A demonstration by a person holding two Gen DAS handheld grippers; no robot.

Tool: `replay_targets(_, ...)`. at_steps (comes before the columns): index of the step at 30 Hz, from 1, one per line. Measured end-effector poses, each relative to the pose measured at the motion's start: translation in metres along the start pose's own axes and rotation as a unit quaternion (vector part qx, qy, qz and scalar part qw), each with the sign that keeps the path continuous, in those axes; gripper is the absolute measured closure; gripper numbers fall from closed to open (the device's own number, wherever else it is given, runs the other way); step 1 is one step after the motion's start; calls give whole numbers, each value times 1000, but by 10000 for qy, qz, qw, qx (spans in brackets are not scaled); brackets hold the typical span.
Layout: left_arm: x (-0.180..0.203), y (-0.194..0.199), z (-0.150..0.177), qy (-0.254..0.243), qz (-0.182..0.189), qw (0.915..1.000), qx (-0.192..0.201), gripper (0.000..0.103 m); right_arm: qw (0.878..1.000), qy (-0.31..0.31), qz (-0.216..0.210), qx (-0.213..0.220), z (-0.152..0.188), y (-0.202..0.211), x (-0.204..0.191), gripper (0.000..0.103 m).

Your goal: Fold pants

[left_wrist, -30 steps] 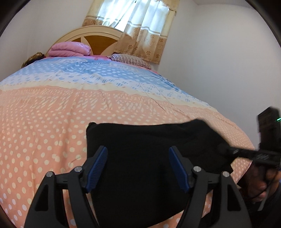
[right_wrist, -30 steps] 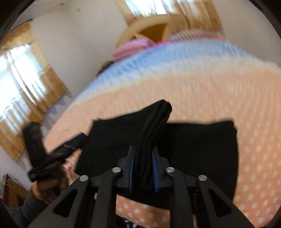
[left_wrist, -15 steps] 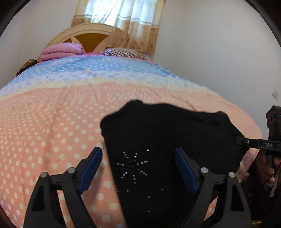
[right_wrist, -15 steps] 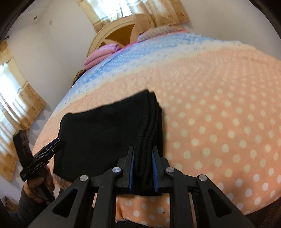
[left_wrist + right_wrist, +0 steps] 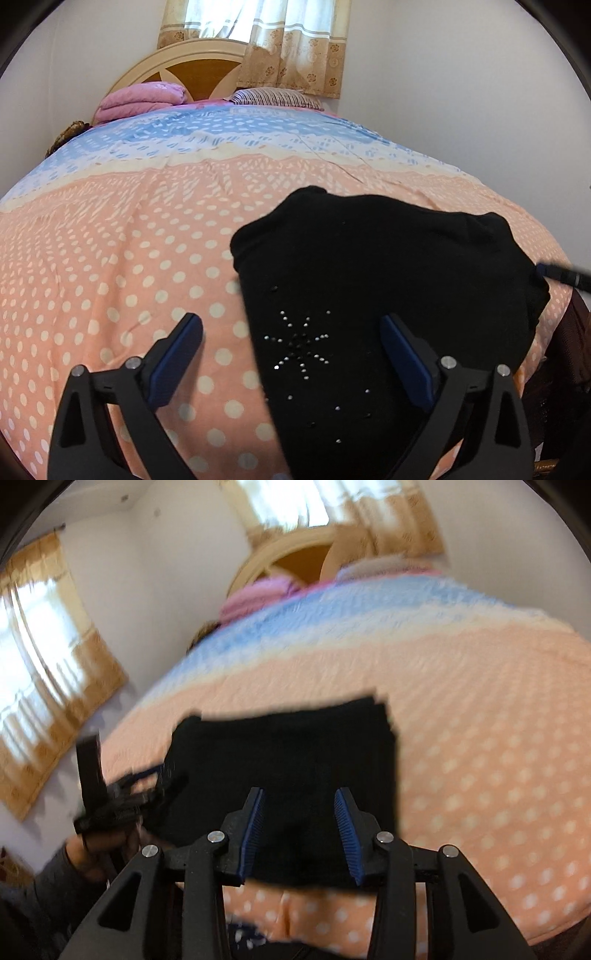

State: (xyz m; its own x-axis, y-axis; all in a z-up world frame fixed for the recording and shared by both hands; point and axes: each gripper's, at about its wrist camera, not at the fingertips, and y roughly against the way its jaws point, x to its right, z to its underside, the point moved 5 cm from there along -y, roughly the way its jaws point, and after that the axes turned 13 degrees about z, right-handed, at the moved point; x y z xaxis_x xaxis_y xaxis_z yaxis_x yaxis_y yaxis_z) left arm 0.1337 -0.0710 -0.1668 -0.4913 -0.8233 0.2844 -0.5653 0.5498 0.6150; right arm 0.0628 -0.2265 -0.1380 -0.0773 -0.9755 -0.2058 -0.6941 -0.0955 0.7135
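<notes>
The pants [image 5: 388,280] are matt black knit cloth, set with small shiny studs. The bedspread [image 5: 129,258] is soft printed cotton-like cloth, lightly creased. The headboard [image 5: 192,70] looks like glossy varnished wood. The left gripper [image 5: 291,350] is matt black plastic with ribbed blue pads [image 5: 177,354] and bright metal screws.

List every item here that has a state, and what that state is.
Black pants: folded, lying flat on the bed.
Left tool: open wide, jaws just opening, gripping nothing.
Right tool: open, jaws just opening, pants released.
Curtains: drawn.
Pink blanket: folded.
</notes>
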Motion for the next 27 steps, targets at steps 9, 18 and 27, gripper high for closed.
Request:
replay_targets(9,-16,10,6,175,-16,9998,44,1,9988,399,102,-257,8,-4,-13,61)
replay_targets(18,-6,20,18,-68,-76,9999,-15,2,9945,959,-411,52,-51,-23,-92,56)
replay_targets(27,-11,21,25,54,14,10000,31,2,9804,1727,-569,-759,-89,-115,-175,47)
